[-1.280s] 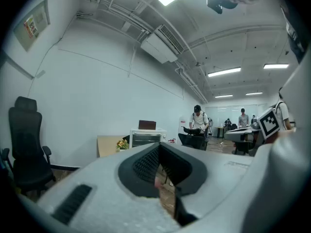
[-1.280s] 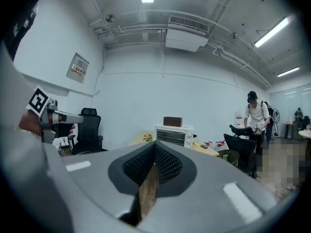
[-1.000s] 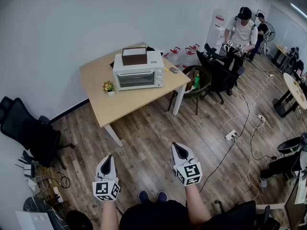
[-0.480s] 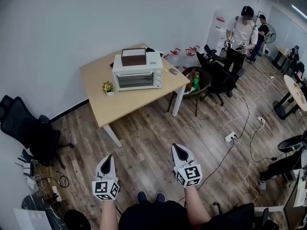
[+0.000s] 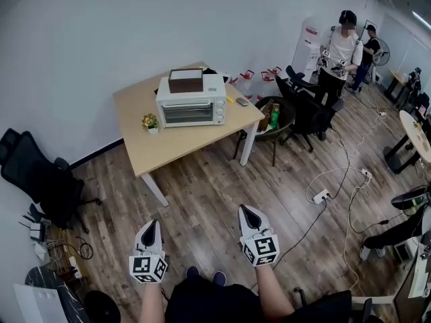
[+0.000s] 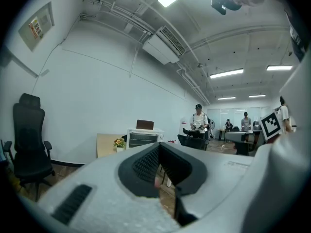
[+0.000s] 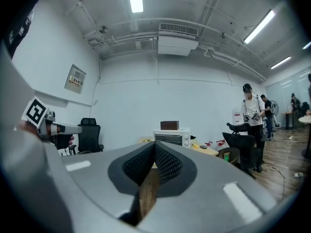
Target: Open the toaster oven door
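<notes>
- The left claw (image 5: 150, 227) is closed. Its pad tips meet and hold nothing, and its own view shows only floor through the slit behind the tips. It hangs low in front of the person's body and points forward. That looks like a carrying posture, since nothing is within reach.
- The right claw (image 5: 247, 212) is the same: tips together, empty, about level with the left one and apart from it. Its own view has the toaster oven (image 7: 171, 137) almost dead ahead, so it seems the likelier one to take the door.
- A stretch of wooden floor (image 5: 209, 187) lies between both claws and the counter (image 5: 182, 147). They are well apart from it, so I judge the step in hand to be the approach.
- The toaster oven (image 5: 192, 105) sits on the counter toward its far side, near the wall. Its door (image 5: 182, 113) is shut and untouched.
- Its long axis runs left to right across the head view. The glass door faces out toward the person, and the knobs are at the right end of the front. The handle is too small to make out.
- A brown box (image 5: 186, 81) rests on top of the oven, and a small flower pot (image 5: 149, 122) stands just beside its left front corner.
</notes>
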Demonstrator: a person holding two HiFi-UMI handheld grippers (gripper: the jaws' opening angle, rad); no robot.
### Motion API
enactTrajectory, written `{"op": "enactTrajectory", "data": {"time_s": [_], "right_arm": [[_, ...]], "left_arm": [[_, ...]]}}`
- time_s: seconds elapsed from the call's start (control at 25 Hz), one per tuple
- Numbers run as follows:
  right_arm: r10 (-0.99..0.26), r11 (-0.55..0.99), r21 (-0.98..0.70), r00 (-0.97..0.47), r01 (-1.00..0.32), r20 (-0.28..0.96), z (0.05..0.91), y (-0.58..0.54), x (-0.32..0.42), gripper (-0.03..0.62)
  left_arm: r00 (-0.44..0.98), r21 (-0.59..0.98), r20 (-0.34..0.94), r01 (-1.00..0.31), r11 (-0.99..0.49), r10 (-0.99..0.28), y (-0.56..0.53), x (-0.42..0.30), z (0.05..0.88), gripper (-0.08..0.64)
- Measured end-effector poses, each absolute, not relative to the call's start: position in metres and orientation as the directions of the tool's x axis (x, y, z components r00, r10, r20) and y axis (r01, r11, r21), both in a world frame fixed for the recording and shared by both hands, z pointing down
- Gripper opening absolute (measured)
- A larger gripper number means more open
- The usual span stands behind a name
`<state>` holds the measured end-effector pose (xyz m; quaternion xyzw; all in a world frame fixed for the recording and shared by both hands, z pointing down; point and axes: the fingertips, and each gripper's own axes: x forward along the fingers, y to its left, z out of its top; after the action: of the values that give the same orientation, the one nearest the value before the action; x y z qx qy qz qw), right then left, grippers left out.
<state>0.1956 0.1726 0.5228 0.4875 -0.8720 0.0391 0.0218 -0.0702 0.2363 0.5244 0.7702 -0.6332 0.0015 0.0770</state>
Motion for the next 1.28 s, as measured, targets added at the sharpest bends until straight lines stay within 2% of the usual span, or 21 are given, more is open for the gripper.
{"op": "enactTrajectory", "data": {"time_s": [0.8, 1.28], "right_arm": [[-0.861, 0.496, -0.065, -0.5, -0.866, 0.087, 0.547, 0.144, 0.215, 0.002], [-0.854, 0.508, -0.04, -0.509, -0.86, 0.104, 0.553, 0.084, 0.2, 0.002]], "left_arm": [[0.207, 0.093, 0.098, -0.976, -0.198, -0.973, 0.201, -0.057, 0.539, -0.002], [0.169, 0.075, 0.089, -0.984, -0.162, -0.982, 0.144, -0.084, 0.545, -0.002]]}}
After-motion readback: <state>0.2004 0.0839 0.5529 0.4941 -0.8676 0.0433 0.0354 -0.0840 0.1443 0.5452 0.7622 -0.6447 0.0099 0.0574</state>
